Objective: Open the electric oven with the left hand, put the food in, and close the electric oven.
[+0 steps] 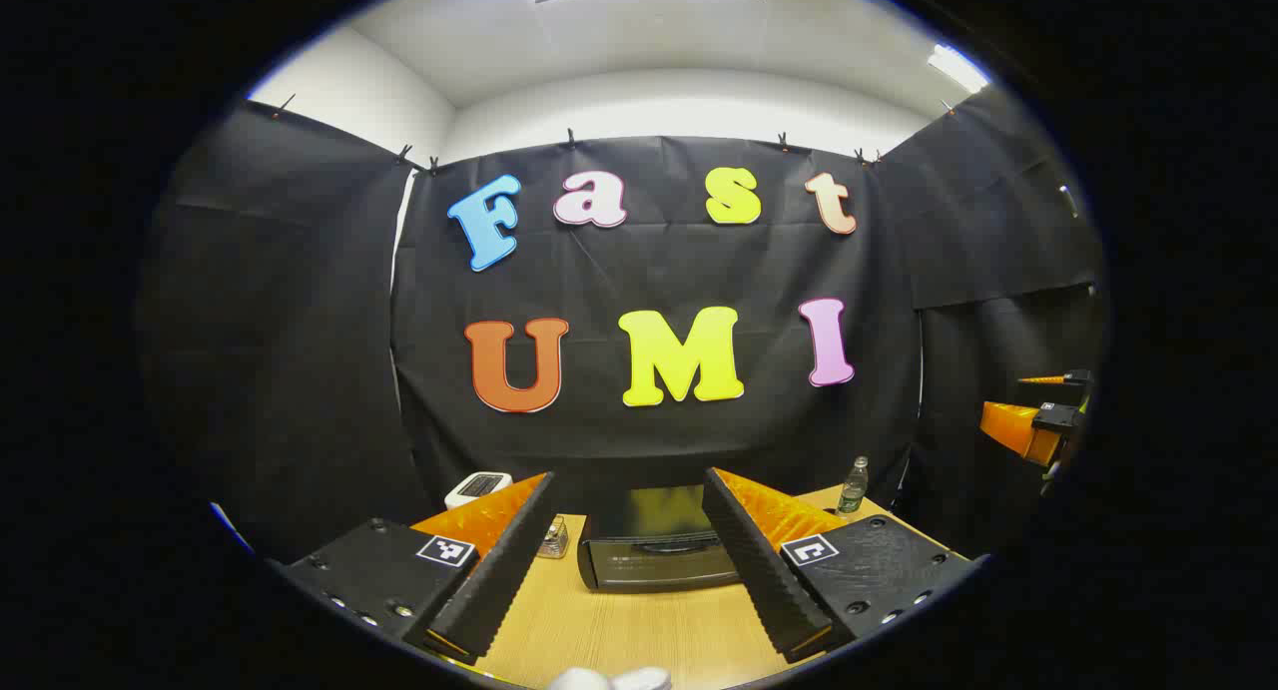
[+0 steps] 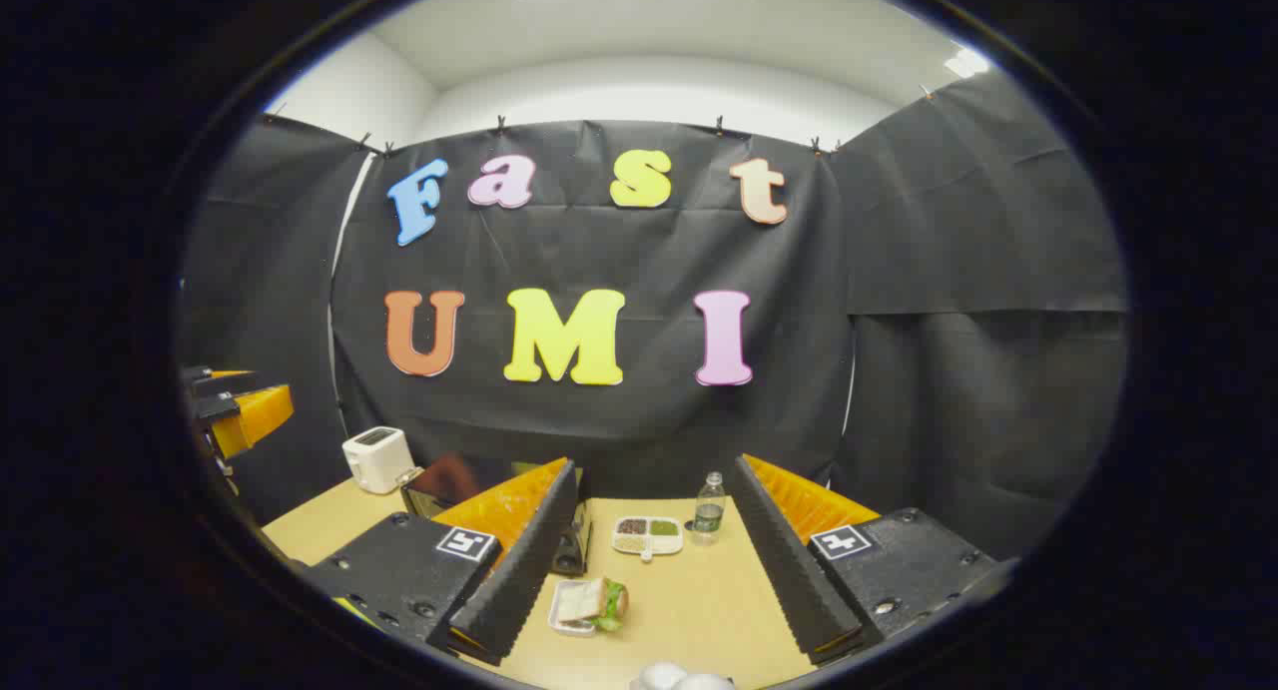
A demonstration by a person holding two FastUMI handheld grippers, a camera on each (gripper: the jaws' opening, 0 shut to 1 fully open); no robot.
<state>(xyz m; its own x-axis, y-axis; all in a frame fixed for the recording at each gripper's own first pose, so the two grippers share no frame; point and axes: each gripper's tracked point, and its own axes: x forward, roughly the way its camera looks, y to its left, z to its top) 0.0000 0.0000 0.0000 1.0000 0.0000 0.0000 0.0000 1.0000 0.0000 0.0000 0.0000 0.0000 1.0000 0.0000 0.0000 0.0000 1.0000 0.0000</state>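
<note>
Left tongs [image 1: 629, 560] and right tongs [image 2: 649, 570] both spread wide, level, pointing forward.

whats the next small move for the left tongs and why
Probably ease the left tongs forward and down toward the oven door handle. The door looks closed, the tongs are open and short of it, and the sandwich waits on the table.

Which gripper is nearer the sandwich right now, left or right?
Right. The right gripper is open with the sandwich lying on the table just ahead between its fingers; the left gripper faces the oven.
</note>
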